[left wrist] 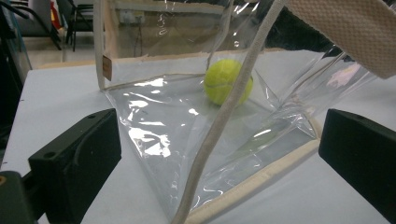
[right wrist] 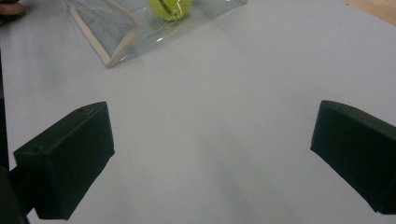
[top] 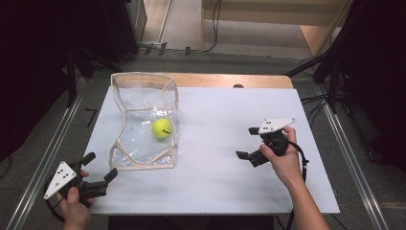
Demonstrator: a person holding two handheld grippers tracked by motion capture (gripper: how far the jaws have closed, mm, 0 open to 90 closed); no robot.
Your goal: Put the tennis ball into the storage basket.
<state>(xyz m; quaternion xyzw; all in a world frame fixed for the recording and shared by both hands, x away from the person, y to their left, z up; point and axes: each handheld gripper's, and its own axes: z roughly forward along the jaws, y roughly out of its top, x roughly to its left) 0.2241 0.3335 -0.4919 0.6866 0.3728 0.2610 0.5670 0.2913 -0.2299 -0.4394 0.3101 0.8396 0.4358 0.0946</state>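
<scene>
A clear plastic bag (top: 139,143) with cream trim lies on the white table sheet (top: 215,177), its mouth standing open toward the far side. Inside it sits a yellow tennis ball (top: 162,128), also seen through the plastic (left wrist: 219,79) and at the top of the right gripper view (right wrist: 169,7). My left gripper (top: 99,166) is open at the table's near-left corner, just short of the bag's near edge (left wrist: 261,182). My right gripper (top: 248,142) is open over bare sheet to the right of the bag, with nothing between its jaws.
The bag's cream strap (left wrist: 219,121) hangs across the left gripper view. A wooden tabletop edge (top: 230,79) shows beyond the sheet. Metal rails (top: 43,158) run along both sides of the table, and dark stands and cables (top: 330,72) crowd the far right.
</scene>
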